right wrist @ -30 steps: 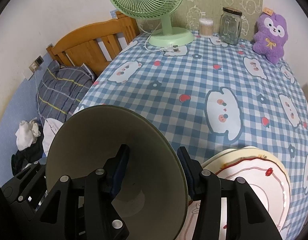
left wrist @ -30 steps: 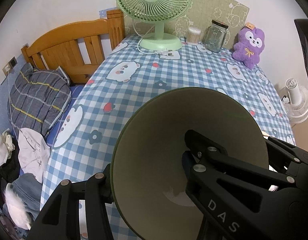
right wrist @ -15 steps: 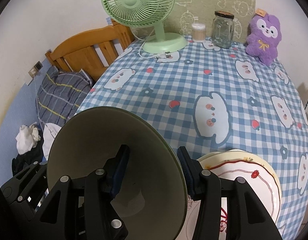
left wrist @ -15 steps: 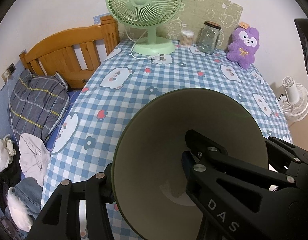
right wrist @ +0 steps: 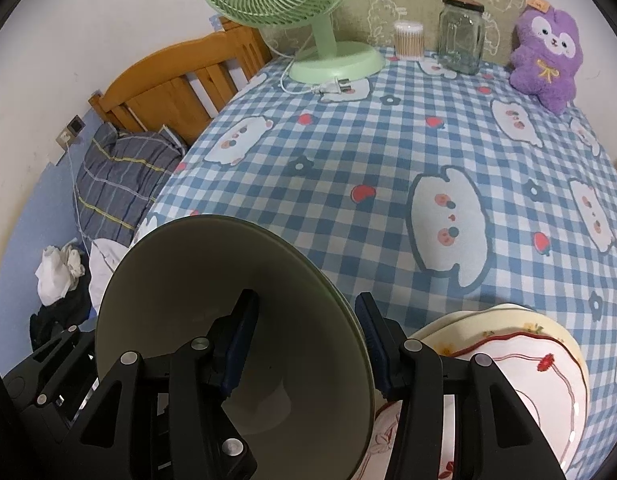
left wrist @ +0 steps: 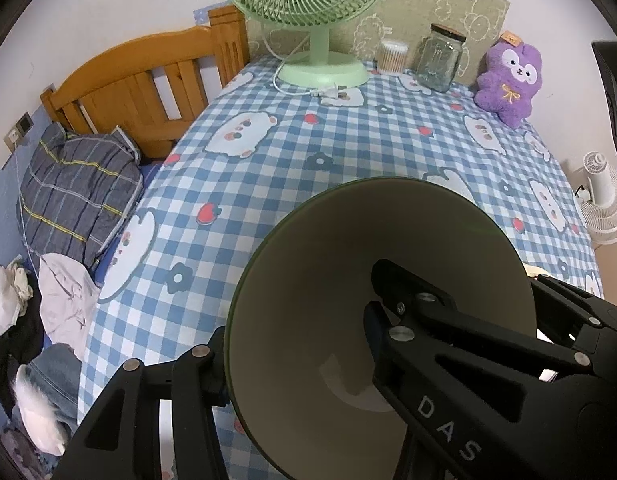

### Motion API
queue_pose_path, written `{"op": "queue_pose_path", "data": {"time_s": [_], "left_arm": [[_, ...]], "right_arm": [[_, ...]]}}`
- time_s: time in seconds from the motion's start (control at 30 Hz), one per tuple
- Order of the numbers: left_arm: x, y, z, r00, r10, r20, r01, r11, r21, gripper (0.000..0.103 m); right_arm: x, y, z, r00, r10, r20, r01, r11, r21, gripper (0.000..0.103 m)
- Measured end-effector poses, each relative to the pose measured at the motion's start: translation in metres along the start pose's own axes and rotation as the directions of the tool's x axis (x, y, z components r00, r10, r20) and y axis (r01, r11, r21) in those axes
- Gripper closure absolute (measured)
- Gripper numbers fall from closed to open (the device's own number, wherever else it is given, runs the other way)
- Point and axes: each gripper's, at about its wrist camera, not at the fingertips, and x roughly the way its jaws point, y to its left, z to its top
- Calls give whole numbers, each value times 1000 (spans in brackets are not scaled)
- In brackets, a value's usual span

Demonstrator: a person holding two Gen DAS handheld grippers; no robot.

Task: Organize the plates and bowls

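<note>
Green bowl (left wrist: 332, 280) sits up close, held off the desk (left wrist: 348, 152) by both grippers. Left gripper (left wrist: 296, 352) clamps its left rim, one finger inside, one outside; right gripper (right wrist: 304, 344) clamps the right rim the same way. Just right of it, plates (right wrist: 548, 344) w/ red trim lie stacked on the checked cloth. Farther back: fan (right wrist: 308, 12), glass jar (right wrist: 460, 36), cotton swab tub (right wrist: 408, 38), purple plush toy (right wrist: 544, 56). Wooden bed (left wrist: 148, 80) off to the left.
</note>
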Motion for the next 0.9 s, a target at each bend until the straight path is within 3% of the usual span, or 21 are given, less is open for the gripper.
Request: {"op": "queue_pose_path", "data": {"time_s": [0.47,0.63,0.9], "left_arm": [[10,4,6,999,-10,40,11,1000,-19,48],[16,5,2,999,-37,10,37,999,-27,43],[13,6,-4,998,-57,20,57,998,-28,43]], "right_arm": [[12,-2,9,999,17,37,-16,999,-29,49],[15,-10,6,1000,6,6,-6,1000,5,37],[7,-18,-4,1000,-9,6,9,999,50,39]]}}
